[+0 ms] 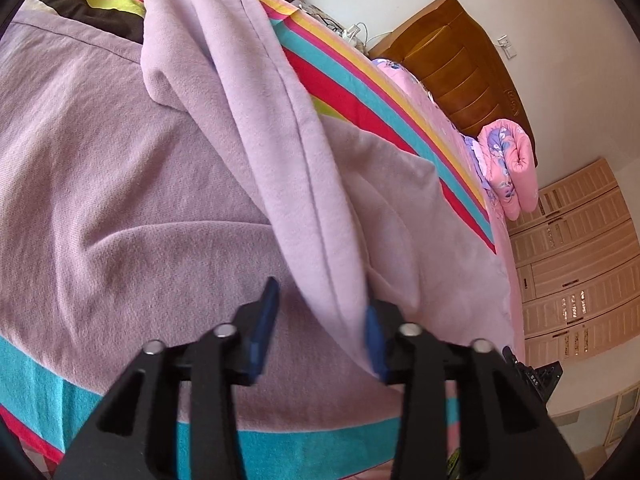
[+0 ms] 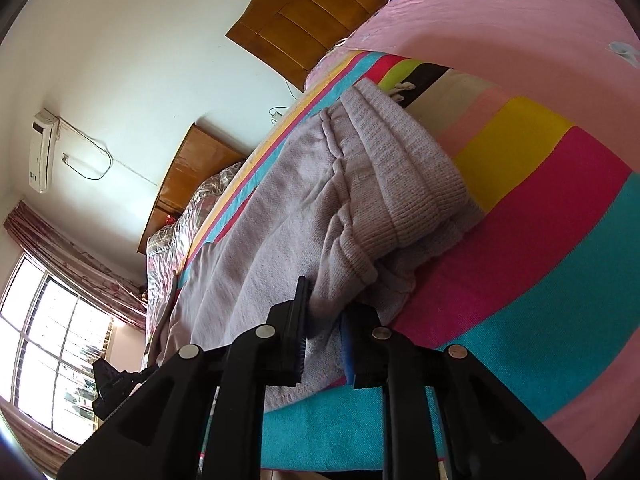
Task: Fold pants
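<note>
Lengthwise, the pants run away from both claws, left agape beside a raised leg, right agape astride the hem.

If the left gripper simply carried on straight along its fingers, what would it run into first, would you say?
Most likely the lilac pants. A raised fold of them already hangs between the left gripper fingers, which stand apart, and more of the pants lies just beyond on the striped blanket. Depth is hard to judge.

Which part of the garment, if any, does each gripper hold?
The left gripper is open; a raised fold of the lilac pants only brushes one finger. The right gripper has the pants' edge between its fingers near the ribbed waistband; whether it pinches is unclear.
</note>
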